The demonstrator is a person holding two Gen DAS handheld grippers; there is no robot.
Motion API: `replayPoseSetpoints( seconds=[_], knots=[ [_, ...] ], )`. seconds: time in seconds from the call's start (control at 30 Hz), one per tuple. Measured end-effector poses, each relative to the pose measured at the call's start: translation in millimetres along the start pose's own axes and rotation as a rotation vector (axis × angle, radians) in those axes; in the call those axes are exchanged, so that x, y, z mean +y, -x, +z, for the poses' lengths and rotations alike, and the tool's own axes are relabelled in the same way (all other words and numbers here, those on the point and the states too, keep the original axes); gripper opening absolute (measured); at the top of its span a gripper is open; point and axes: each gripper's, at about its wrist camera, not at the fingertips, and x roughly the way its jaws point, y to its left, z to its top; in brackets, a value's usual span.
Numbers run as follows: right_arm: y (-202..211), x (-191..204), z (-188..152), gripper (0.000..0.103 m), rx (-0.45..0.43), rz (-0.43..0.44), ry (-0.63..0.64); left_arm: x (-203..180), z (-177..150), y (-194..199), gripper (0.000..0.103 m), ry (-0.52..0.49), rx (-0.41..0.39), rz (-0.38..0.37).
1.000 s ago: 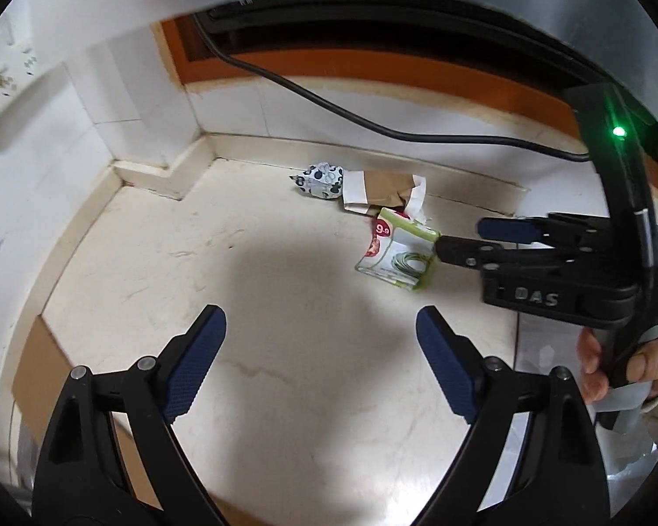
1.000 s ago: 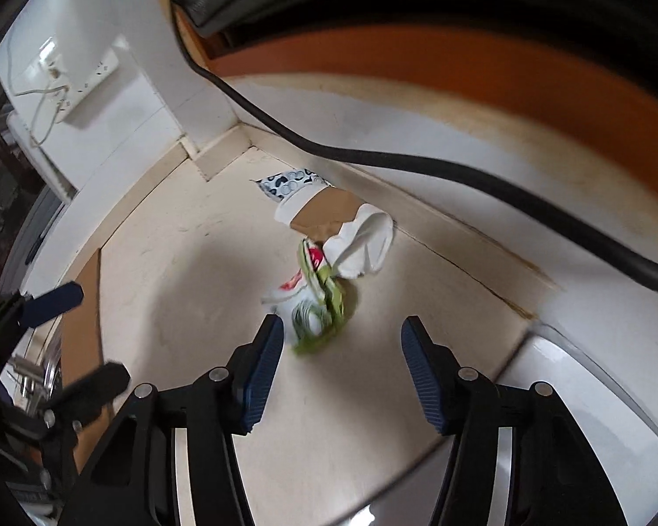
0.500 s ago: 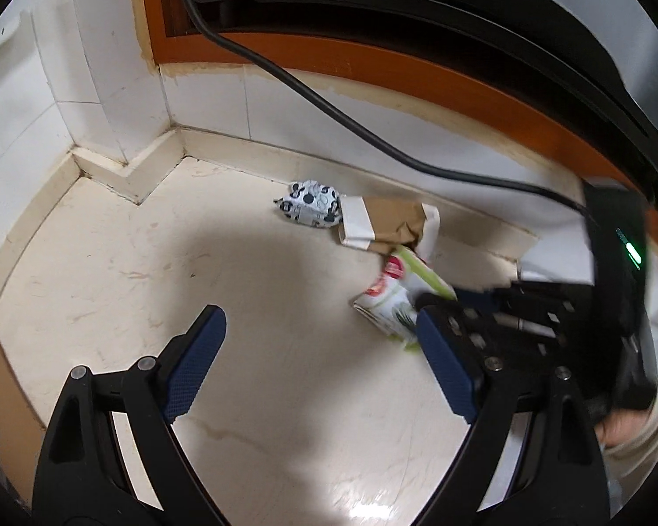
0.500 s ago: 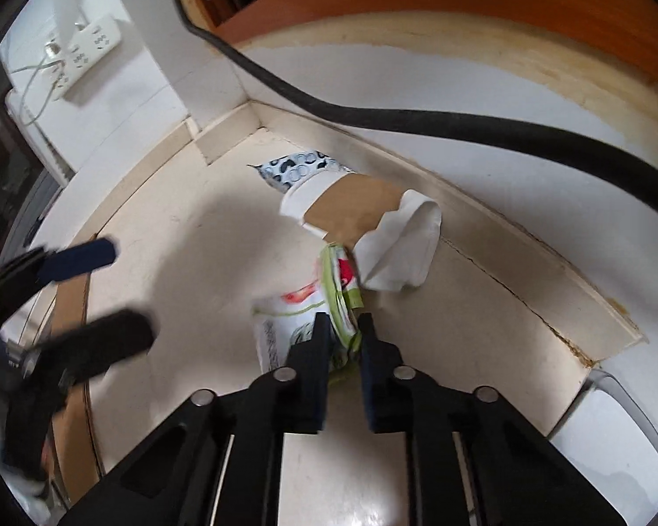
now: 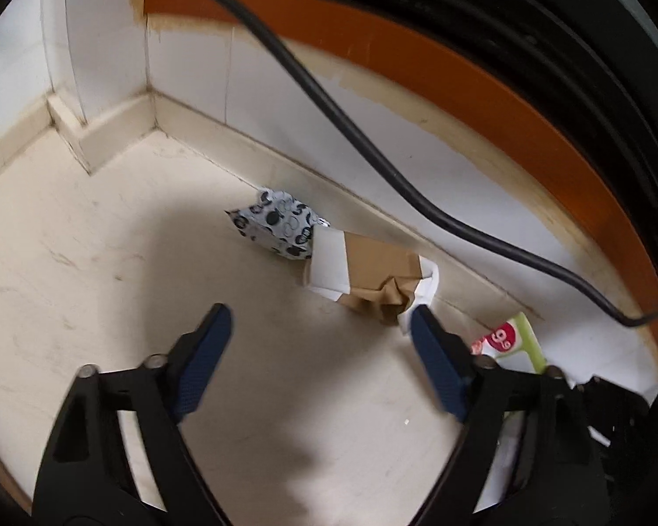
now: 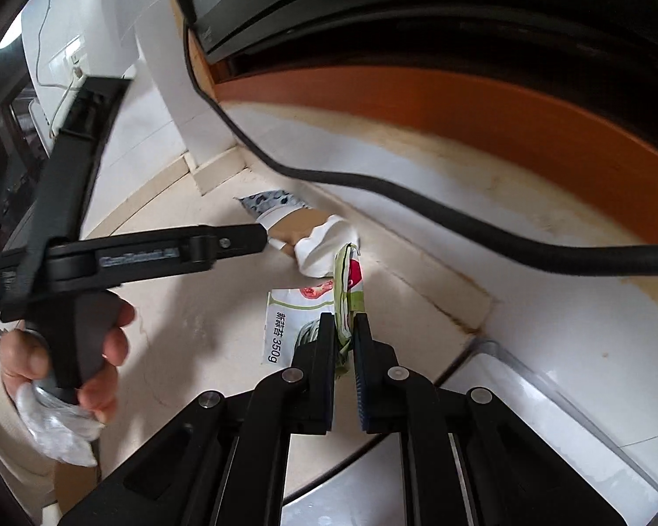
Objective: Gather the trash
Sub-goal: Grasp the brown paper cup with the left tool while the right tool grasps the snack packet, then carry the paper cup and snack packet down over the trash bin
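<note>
On cream floor (image 5: 109,271) by wall corner, right tongs (image 6: 344,337) clamp green-white wrapper (image 6: 311,320), left tongs (image 5: 320,328) closing, empty.

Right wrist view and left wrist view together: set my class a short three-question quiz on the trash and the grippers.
1. True or false: the right gripper is shut on the green-and-white wrapper.
2. Which lies nearest the corner of the walls? A) spotted wrapper B) brown paper bag C) green-and-white wrapper
3. Fill in: between the pads of the left gripper there is only bare ____.

Key: 1 true; 2 A; 3 floor.
</note>
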Motion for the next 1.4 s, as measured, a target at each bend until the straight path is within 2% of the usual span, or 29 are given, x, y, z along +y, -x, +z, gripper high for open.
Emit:
replayPoseSetpoints(
  seconds=[0.27,0.37,0.53,0.6,0.67,0.8,0.83,0.93,1.07,1.27,1.4],
  knots=[
    [1,-10,-5,0.008,0.011,0.008,-0.005,2,-2,-12,0.072,0.114,-0.049,-0.065],
    [2,-12,-8,0.008,0.012,0.008,-0.011,6,2,-15,0.072,0.154,-0.058,-0.063],
    [10,-21,-12,0.008,0.008,0.011,-0.021,6,5,-31,0.066,0.202,-0.022,-0.074],
    [11,-23,-13,0.008,0.006,0.007,-0.022,4,4,-36,0.065,0.217,-0.031,-0.072],
    [11,-22,-12,0.008,0.008,0.006,-0.021,2,4,-41,0.053,0.229,-0.030,-0.069],
    [9,-23,-13,0.008,0.015,0.003,-0.017,-7,1,-50,0.038,0.258,-0.039,-0.055],
    [8,-23,-13,0.008,0.015,0.003,-0.018,-9,1,-50,0.032,0.255,-0.044,-0.046],
    [8,-23,-15,0.008,0.016,0.004,-0.019,-16,-3,-43,0.015,0.248,-0.106,-0.021],
    [11,-23,-17,0.008,0.021,0.001,-0.026,-22,-6,-23,0.007,0.240,-0.152,-0.032],
    [30,-21,-26,0.008,0.018,0.000,-0.045,-27,-23,13,0.005,0.186,-0.147,0.008],
    [54,-12,-33,0.008,0.015,0.008,-0.055,-20,-39,60,0.005,0.161,-0.139,0.024]
  ],
)
